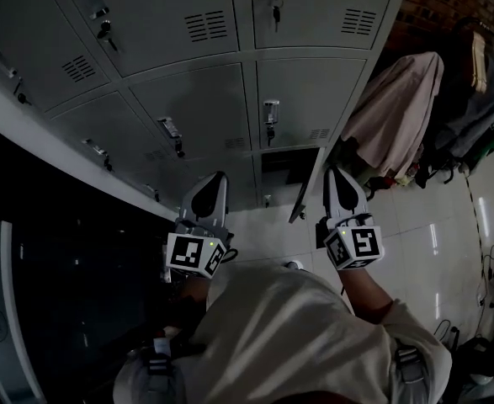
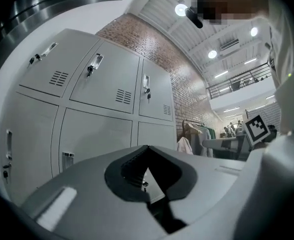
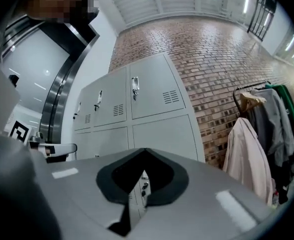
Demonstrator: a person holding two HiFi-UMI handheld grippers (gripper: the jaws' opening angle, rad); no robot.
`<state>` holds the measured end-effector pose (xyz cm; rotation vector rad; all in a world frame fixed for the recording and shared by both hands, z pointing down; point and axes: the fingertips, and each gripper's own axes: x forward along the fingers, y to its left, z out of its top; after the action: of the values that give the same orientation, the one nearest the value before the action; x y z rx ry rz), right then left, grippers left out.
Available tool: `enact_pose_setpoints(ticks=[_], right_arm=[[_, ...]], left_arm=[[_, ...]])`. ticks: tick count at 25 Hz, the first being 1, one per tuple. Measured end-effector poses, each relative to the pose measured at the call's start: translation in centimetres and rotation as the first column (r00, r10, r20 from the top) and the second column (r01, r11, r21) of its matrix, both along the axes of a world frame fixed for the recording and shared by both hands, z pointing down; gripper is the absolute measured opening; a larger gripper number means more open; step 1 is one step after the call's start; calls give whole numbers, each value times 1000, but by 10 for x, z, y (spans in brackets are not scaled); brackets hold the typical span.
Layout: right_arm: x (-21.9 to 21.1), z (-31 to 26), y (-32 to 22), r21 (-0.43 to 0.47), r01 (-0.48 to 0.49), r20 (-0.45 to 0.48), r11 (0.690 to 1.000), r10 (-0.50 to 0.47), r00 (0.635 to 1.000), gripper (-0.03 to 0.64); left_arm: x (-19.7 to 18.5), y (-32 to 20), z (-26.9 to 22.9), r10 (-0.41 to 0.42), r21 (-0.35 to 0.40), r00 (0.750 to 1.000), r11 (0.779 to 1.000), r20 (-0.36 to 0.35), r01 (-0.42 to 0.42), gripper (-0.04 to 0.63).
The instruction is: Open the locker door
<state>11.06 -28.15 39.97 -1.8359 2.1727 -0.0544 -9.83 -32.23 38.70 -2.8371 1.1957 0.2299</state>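
A bank of grey lockers (image 1: 204, 99) fills the head view. The bottom locker of the right column (image 1: 284, 167) shows a dark opening, and its door (image 1: 308, 190) stands ajar, edge-on. My left gripper (image 1: 215, 179) points at the bottom row left of that opening, its jaws together and empty. My right gripper (image 1: 336, 175) is just right of the ajar door, apart from it, also shut on nothing. In the left gripper view the left gripper (image 2: 147, 148) has its tips meeting in front of the lockers (image 2: 101, 129). In the right gripper view the right gripper (image 3: 144, 150) is shut too, and a latch (image 3: 143, 186) shows through the gap.
Closed locker doors with handles and keys (image 1: 270, 112) sit above. A clothes rack with a pale coat (image 1: 398, 116) and dark garments (image 1: 474, 99) stands right of the lockers, against a brick wall (image 3: 212, 74). White floor tiles (image 1: 432, 242) lie below. My pale sleeve (image 1: 297, 326) fills the foreground.
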Motion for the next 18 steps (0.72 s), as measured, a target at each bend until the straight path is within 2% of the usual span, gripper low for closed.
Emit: enact_pose_setpoints(ticks=[3,10,18], right_arm=[[-5,2,3,5,7,5,1000,-7,1000,1],[-20,20,14,-35,17,27,999,-16,1000,1],[-24,58,24,-70,-32,35,997,35,999,0]], left_arm=[[-7,2,7,-5,1,1000,1000,-2,5,0],[-31,13,44,-20,-60,1000,998,2,20,0],[-33,16,101,51,-115,999,992,-15,-52,0]])
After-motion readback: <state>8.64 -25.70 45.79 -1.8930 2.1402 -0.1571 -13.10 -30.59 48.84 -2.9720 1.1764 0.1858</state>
